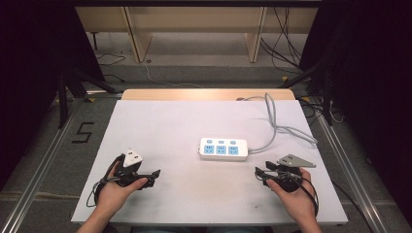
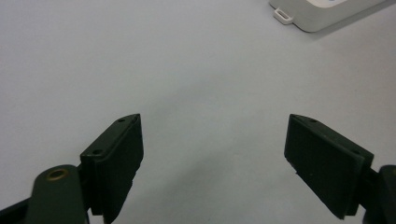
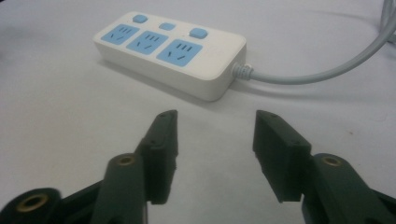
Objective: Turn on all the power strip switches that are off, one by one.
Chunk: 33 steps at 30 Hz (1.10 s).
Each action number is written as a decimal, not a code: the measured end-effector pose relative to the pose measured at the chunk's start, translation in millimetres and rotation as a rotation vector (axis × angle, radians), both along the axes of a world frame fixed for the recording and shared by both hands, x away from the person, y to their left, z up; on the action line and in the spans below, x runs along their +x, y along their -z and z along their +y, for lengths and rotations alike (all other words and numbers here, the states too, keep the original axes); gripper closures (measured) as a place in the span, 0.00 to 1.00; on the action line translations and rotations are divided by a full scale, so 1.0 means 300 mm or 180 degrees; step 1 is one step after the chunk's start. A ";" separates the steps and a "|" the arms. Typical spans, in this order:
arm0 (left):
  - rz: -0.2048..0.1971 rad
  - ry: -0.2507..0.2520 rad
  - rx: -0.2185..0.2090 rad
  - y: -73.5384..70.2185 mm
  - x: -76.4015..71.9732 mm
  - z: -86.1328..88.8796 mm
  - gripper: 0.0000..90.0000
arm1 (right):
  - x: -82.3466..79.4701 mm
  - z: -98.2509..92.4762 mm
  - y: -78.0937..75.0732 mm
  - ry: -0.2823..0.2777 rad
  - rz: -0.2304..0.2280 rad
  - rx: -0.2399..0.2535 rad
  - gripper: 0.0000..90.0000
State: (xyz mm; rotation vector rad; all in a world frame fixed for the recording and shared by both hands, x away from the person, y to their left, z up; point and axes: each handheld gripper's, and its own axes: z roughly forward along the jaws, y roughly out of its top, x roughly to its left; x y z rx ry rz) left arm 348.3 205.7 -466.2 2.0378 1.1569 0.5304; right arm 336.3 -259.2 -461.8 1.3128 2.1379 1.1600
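The left gripper [image 1: 156, 173] rests low at the near left of the table [image 1: 160, 121], its jaws spread wide with only bare tabletop between them, holding and touching nothing. The right gripper [image 1: 258, 173] sits at the near right, jaws likewise well apart and empty, pointing toward the power strip [image 1: 223, 149]. The strip lies flat near the table's middle, between the two grippers and a little beyond them, its cable [image 1: 274, 127] trailing off to the far right.
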 end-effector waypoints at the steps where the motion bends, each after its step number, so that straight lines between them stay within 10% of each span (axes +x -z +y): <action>1: 0.0000 0.0000 0.0000 0.000 0.000 0.000 0.22 | 0.000 0.001 0.000 0.0004 0.0000 -0.0046 0.65; 13: 0.0013 -0.0006 -0.0038 0.003 0.002 0.000 0.24 | -0.002 0.010 -0.015 -0.0014 0.0029 -0.0298 1.00; 33: 0.0032 0.0015 -0.0020 0.008 0.001 -0.012 0.25 | 0.075 0.048 -0.097 0.0034 0.0145 -0.0309 1.00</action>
